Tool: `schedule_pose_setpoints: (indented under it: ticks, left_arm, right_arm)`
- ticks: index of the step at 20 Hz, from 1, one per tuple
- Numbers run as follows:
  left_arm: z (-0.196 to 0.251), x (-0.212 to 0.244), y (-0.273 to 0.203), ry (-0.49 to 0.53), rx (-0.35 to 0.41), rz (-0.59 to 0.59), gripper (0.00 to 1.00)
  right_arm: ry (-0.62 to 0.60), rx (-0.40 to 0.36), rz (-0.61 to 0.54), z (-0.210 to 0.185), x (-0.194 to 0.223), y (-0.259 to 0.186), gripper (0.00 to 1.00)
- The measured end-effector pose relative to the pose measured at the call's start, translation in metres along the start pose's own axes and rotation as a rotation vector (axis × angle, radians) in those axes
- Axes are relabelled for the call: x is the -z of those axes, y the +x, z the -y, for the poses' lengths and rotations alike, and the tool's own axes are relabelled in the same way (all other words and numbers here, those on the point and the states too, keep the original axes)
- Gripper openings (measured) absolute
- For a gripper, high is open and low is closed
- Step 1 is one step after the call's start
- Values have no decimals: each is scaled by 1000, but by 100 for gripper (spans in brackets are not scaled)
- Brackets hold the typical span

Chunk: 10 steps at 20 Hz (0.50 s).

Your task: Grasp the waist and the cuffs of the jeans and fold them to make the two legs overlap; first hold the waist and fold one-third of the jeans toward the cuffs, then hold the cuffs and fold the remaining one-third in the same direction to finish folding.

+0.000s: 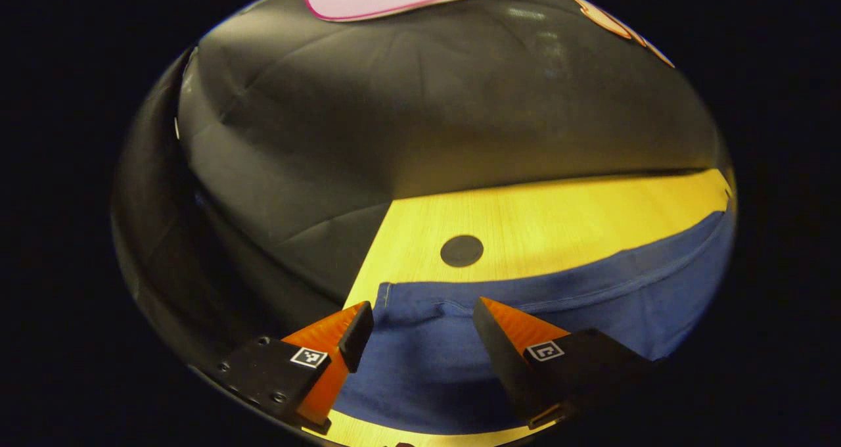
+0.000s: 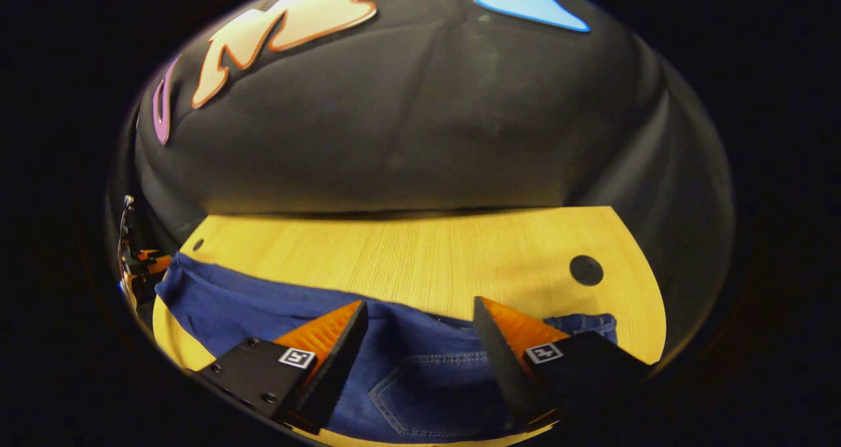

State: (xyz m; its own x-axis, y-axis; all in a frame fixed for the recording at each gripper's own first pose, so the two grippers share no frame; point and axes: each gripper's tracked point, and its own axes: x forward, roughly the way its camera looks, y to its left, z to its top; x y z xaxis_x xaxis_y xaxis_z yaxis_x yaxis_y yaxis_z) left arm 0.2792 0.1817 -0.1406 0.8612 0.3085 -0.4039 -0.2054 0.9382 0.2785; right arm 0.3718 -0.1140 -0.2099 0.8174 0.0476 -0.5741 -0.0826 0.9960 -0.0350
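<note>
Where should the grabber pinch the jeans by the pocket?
Best guess: the waist edge of the jeans, just past the back pocket. It lies flat between the right gripper's open fingers, so come straight down and pinch that thick edge.

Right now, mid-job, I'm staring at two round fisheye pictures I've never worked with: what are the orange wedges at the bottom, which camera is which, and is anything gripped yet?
Each picture comes from a camera riding on a hand-held two-finger gripper, looking forward along its own fingers. The orange-and-black wedges are those fingers. In the left gripper view, the left gripper hangs open over the cuff end of the blue jeans, near the hem corner. In the right gripper view, the right gripper hangs open over the waist end, where a stitched back pocket shows. The jeans lie stretched along the near side of a light wooden table, which has a round black hole cover. Neither gripper holds anything: the denim lies between and below the spread fingers, not pinched. At the far left edge of the right gripper view, a bit of orange looks like the other gripper.
</note>
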Motion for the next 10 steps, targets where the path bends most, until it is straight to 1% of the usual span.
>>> schedule_pose_setpoints:
  ticks: [1,2,3,4,5,8,9,10]
  left_arm:
    - [1,-5,-6,-9,3,12,95]
    - [1,-8,-10,-26,6,29,95]
    - [1,-15,-16,-53,17,48,95]
    - [-2,-24,-26,-97,35,72,95]
    - [-4,-32,-34,-143,48,91,95]
    - [-12,-56,-52,-273,98,147,96]
    - [-16,-63,-55,-296,104,163,96]
    - [-16,-61,-56,-300,110,175,96]
  right_arm:
    - [27,9,36,8,-13,-8,98]
    - [56,22,65,16,-27,-18,98]
    - [80,33,84,25,-37,-31,95]
    - [96,55,96,37,-40,-44,95]
    - [102,84,104,51,-39,-58,98]
    - [89,176,97,95,-23,-95,98]
    - [101,194,85,103,-13,-104,95]
    - [122,205,71,108,-2,-111,98]
